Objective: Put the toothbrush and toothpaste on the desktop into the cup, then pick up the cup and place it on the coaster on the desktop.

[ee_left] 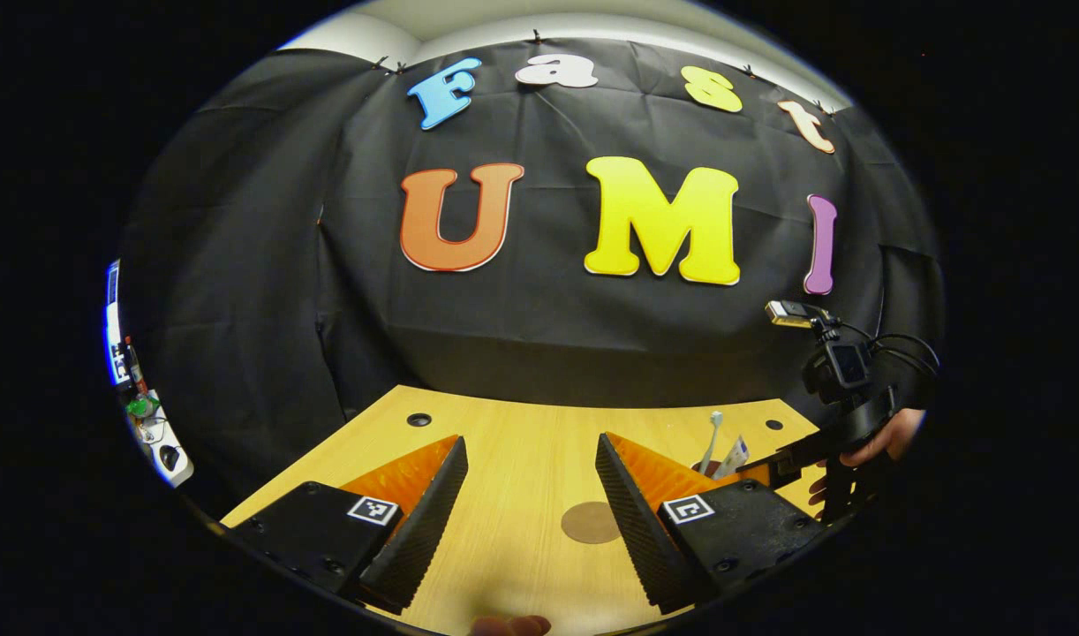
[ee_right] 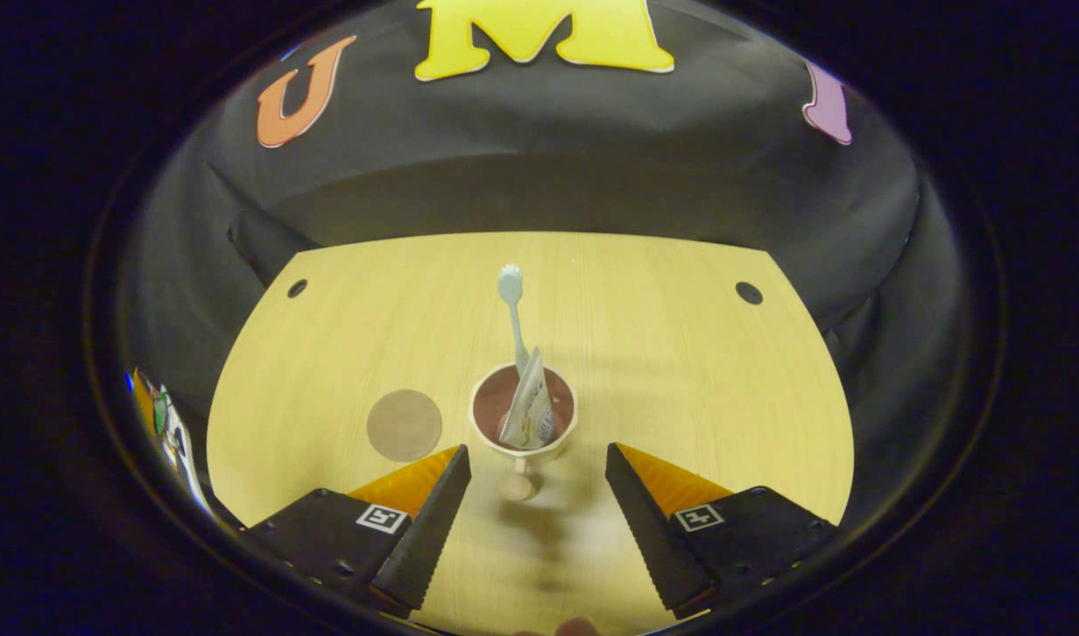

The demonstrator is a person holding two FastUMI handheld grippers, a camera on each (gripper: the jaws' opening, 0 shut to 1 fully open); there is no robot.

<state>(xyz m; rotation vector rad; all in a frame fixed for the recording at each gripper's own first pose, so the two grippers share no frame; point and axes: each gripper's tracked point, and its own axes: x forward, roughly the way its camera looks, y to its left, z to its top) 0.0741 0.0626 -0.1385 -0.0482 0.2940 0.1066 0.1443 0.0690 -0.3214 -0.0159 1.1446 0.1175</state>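
A pale cup [ee_right: 524, 415] with a dark inside stands on the wooden table [ee_right: 645, 318], with a white toothbrush [ee_right: 511, 305] and a toothpaste tube [ee_right: 531, 408] upright in it. A round brown coaster [ee_right: 404, 425] lies to its left. My right gripper [ee_right: 537, 508] is open, its fingertips just short of the cup on either side and apart from it. In the left gripper view, my left gripper [ee_left: 531, 495] is open over the table with nothing in it and the coaster [ee_left: 591, 522] lies between its fingers. The toothbrush [ee_left: 714, 431] and the tube [ee_left: 734, 455] rise behind its right finger. The right gripper [ee_left: 773, 468] reaches in beside them, held by a hand [ee_left: 888, 437].
The table has small dark holes near its far corners [ee_right: 749, 292] [ee_right: 298, 288]. Black cloth closes off the back and sides. Some clutter [ee_left: 142, 406] shows past the cloth at the far left in the left gripper view.
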